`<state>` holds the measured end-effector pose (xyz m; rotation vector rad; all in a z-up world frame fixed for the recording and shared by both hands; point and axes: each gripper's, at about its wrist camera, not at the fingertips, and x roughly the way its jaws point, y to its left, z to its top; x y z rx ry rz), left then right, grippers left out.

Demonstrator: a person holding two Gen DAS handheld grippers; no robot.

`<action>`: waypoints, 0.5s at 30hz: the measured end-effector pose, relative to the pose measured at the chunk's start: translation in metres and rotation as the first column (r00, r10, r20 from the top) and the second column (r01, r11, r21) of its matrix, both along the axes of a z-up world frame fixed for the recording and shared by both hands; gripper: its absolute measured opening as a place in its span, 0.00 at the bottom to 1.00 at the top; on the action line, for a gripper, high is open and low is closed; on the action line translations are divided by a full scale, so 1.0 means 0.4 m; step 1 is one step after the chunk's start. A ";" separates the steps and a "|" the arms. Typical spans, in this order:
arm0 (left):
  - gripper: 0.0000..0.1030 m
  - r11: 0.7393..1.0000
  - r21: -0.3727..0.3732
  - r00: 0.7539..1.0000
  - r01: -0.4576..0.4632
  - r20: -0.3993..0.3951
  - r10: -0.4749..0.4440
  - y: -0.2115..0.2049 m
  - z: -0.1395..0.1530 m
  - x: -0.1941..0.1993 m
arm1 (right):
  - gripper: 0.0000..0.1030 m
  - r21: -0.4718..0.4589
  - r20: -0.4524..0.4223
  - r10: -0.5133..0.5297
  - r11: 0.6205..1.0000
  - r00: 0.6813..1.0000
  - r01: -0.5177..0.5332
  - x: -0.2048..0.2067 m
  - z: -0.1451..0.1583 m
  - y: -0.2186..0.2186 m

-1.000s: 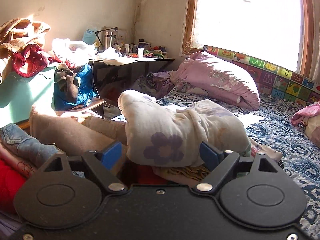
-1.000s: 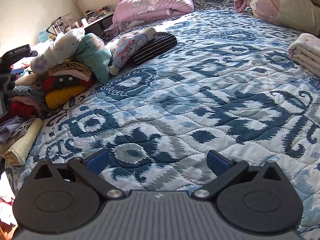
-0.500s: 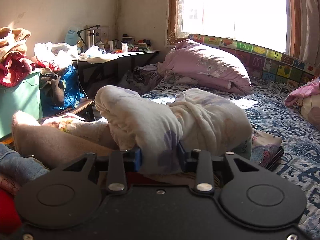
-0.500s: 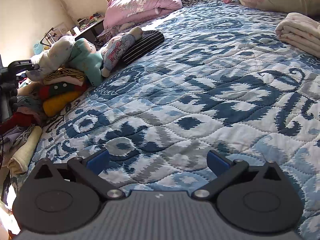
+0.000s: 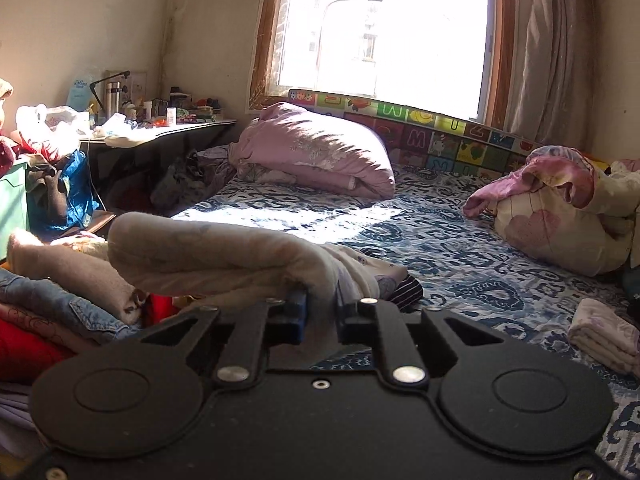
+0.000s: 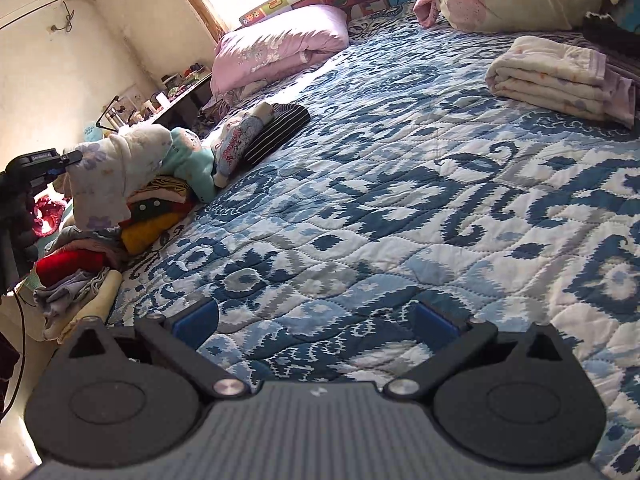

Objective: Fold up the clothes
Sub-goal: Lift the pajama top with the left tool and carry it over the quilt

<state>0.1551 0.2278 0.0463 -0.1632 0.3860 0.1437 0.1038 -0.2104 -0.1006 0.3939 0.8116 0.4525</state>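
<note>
left gripper [image 5: 320,314]: clamped on cream floral garment [image 5: 208,252], long axis trailing left over pile | right gripper [image 6: 316,320]: wide, empty, well apart over quilt [image 6: 400,208]

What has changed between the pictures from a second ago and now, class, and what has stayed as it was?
The left gripper was open in front of the cream floral garment; it has shut on it and lifted it off the clothes pile, so the cloth now hangs from the jaws. The right gripper stays open and empty over the blue quilt. The folded cream stack and pink pillow have not moved.
</note>
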 end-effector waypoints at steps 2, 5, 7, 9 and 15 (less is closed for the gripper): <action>0.09 0.997 -0.052 0.998 0.049 -0.026 -0.050 -0.050 -0.023 -0.015 | 1.00 0.012 -0.010 -0.027 1.000 1.000 0.027 -0.030 0.000 -0.048; 0.09 0.981 -0.155 0.989 0.115 -0.075 -0.128 -0.136 -0.084 -0.011 | 1.00 0.032 -0.054 -0.066 0.997 0.996 0.068 -0.069 -0.036 -0.099; 0.08 0.965 -0.213 0.980 0.154 -0.089 -0.176 -0.209 -0.111 0.001 | 1.00 0.053 -0.076 -0.088 0.994 0.993 0.092 -0.087 -0.054 -0.123; 0.08 0.957 -0.212 0.972 0.199 -0.082 -0.220 -0.283 -0.105 0.014 | 1.00 0.072 -0.097 -0.108 0.991 0.989 0.115 -0.106 -0.073 -0.147; 0.07 0.885 -0.197 0.906 0.423 0.064 -0.419 -0.464 -0.003 0.003 | 1.00 0.076 -0.108 -0.139 0.986 0.984 0.148 -0.132 -0.089 -0.178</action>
